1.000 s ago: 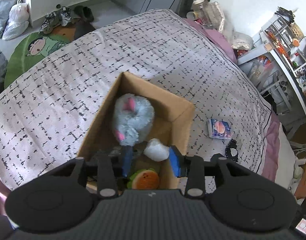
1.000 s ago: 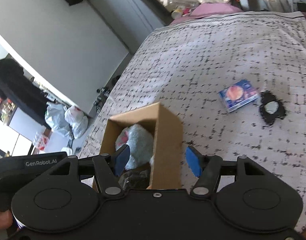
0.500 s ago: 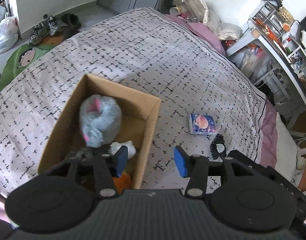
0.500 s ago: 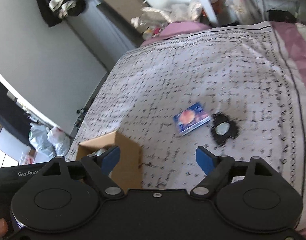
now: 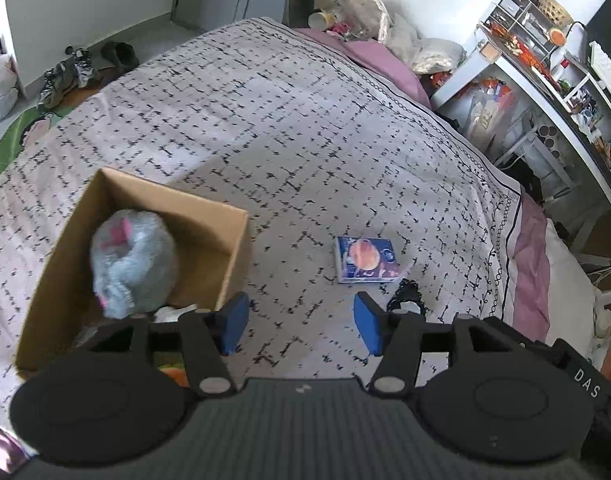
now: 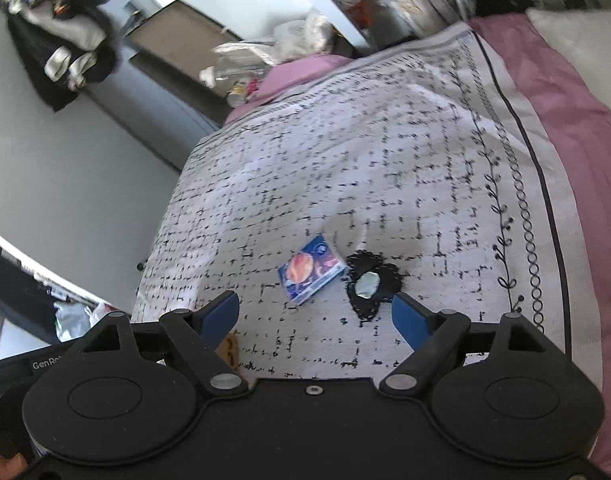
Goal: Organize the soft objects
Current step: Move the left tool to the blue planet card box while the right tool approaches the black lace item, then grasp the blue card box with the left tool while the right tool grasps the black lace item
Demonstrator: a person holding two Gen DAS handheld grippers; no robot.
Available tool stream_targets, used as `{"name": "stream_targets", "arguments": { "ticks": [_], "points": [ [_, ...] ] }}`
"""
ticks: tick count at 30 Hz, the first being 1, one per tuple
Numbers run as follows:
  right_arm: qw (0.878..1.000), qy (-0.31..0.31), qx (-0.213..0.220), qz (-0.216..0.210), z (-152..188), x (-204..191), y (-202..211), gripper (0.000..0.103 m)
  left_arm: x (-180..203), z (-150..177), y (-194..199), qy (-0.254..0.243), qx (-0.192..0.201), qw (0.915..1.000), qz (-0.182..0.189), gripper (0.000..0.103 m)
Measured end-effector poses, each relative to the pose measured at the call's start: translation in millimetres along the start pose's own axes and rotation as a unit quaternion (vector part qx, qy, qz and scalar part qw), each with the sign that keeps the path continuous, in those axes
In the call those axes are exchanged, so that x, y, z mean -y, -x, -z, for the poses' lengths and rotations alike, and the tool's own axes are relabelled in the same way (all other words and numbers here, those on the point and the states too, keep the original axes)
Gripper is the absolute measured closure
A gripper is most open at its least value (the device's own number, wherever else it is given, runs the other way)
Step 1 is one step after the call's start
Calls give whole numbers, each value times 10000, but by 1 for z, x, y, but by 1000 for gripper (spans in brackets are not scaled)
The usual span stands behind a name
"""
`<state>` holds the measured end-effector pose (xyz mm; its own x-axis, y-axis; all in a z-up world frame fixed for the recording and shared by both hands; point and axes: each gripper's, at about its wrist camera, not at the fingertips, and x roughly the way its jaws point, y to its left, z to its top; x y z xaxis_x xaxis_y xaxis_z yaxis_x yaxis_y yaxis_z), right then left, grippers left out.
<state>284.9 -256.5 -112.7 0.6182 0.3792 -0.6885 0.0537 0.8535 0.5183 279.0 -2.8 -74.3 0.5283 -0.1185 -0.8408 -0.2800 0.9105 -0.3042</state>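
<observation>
A bed covered by a white bedspread (image 5: 305,128) with a black broken-grid pattern fills most of both views.

In the left wrist view, the left gripper (image 5: 301,324) sits at the bottom centre of the frame, tilted down toward the bedspread. Its 2 blue-padded fingers (image 5: 234,323) are spread wide and hold nothing. The left pad lies just beside the near right corner of an open cardboard box (image 5: 85,216) in the lower left of the frame. Inside the box, a grey plush toy (image 5: 133,260) with pink patches leans against the left wall. A small white soft object (image 5: 167,314) and a bit of an orange one (image 5: 173,374) peek out at the box's near end, partly hidden by the gripper body. Right of centre, a blue packet (image 5: 365,260) with an orange picture lies flat on the bedspread. A black lacy item (image 5: 405,298) with a pale centre touches the packet's lower right corner, just beyond the right pad.

In the right wrist view, the right gripper (image 6: 315,318) occupies the bottom of the frame, angled down over the bedspread (image 6: 365,160). Its 2 blue fingers (image 6: 405,322) are also wide apart and empty. The blue packet (image 6: 311,274) and the black lacy item (image 6: 371,286) lie side by side just beyond the fingertips, between them. A sliver of the cardboard box (image 6: 229,350) shows beside the left finger.
</observation>
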Motion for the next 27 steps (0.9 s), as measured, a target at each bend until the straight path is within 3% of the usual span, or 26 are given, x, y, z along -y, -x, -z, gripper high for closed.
{"name": "stream_targets", "arguments": {
  "ticks": [11, 18, 27],
  "points": [
    [9963, -847, -126, 90, -13, 40, -25, 21, 28, -12, -40, -14, -193, 9998, 79, 46],
    [9917, -1236, -316, 144, -16, 54, -50, 33, 44, -21, -75, -57, -398, 9990, 176, 46],
    [9884, -1396, -508, 315, -18, 59, -79, 39, 48, -32, -125, -22, -716, 9973, 183, 46]
  ]
}}
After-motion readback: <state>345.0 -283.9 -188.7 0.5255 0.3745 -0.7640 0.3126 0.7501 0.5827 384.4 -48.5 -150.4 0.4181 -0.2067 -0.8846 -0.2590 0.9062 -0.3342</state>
